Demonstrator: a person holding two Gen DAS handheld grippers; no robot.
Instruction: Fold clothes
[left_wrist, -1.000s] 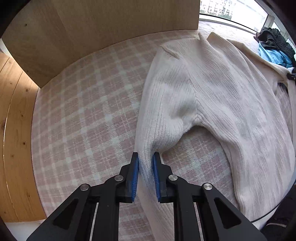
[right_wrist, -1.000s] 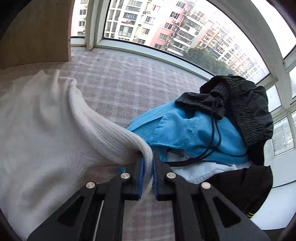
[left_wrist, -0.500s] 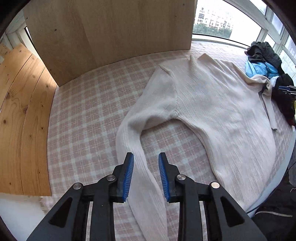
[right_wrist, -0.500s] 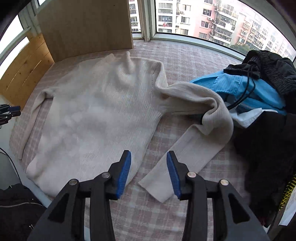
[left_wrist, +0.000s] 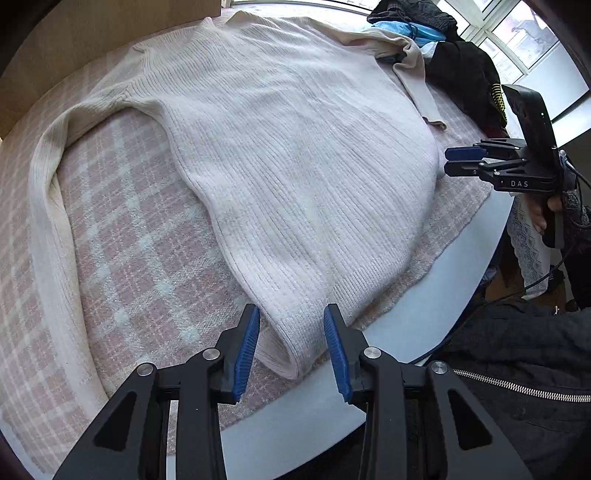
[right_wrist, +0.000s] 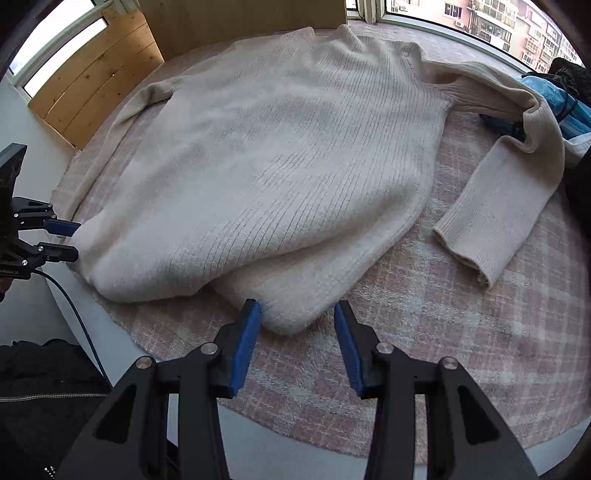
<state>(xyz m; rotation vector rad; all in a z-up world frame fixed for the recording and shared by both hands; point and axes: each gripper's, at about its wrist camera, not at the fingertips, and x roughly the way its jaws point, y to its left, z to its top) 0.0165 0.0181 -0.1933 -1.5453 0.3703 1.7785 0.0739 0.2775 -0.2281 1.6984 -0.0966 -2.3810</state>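
Sweater (left_wrist: 295, 147) lies spread flat on the plaid blanket (left_wrist: 129, 240), sleeves out to left and right, hem at the near edge. Left gripper (left_wrist: 290, 349), jaws spread, straddles the left hem corner; right gripper (right_wrist: 295, 338), also spread, straddles the right one. Likely step: grasping the hem. Next, both would need to pinch their corners evenly.

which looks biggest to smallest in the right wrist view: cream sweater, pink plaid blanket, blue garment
1. Pink plaid blanket, though partly covered.
2. Cream sweater, close behind, so that order is unsure.
3. Blue garment, cut off at the edge.
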